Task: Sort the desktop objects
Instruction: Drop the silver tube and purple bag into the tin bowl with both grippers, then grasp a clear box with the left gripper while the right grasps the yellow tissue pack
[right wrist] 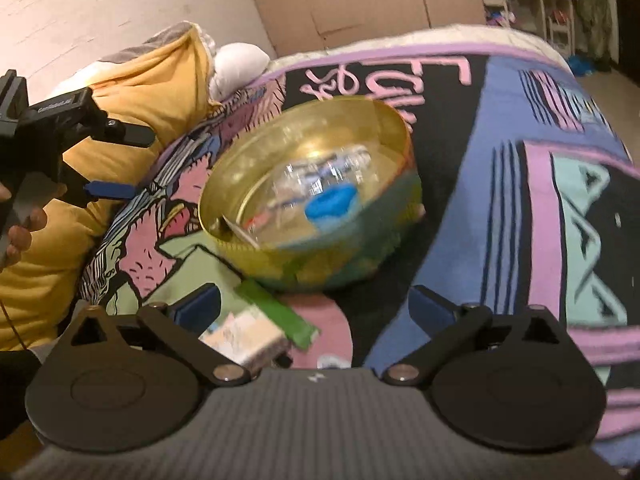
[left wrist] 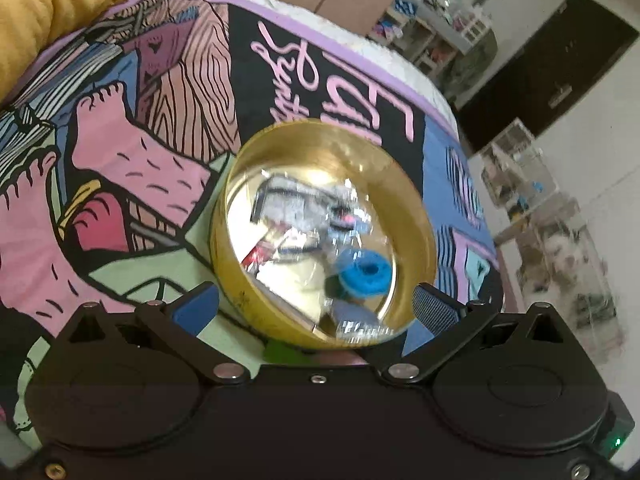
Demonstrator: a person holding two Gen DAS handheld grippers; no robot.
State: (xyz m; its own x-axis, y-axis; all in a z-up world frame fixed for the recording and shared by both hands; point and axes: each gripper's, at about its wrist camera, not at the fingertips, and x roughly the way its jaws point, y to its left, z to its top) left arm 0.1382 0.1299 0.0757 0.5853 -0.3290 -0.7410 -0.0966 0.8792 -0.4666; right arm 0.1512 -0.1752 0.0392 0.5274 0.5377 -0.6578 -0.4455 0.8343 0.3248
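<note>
A round gold tin (left wrist: 320,148) sits on a bright patterned blanket (left wrist: 140,160). In it lie a blue ring-shaped object (left wrist: 366,272) and several crumpled clear wrappers. My left gripper (left wrist: 316,300) is open just above the tin's near rim, with nothing between its blue pads. In the right wrist view the same tin (right wrist: 280,140) holds the blue ring (right wrist: 330,202). My right gripper (right wrist: 314,300) is open and empty. Below it on the blanket lie a green packet (right wrist: 280,312) and a small pale box (right wrist: 244,336). The left gripper (right wrist: 128,162) shows at the left, held by a hand (right wrist: 20,232).
A yellow pillow (right wrist: 140,92) and a white soft thing (right wrist: 240,64) lie at the head of the bed. A pink round thing (right wrist: 324,320) sits beside the green packet. The bed's edge (left wrist: 452,120) drops to the floor on the right, with shelves (left wrist: 440,32) beyond.
</note>
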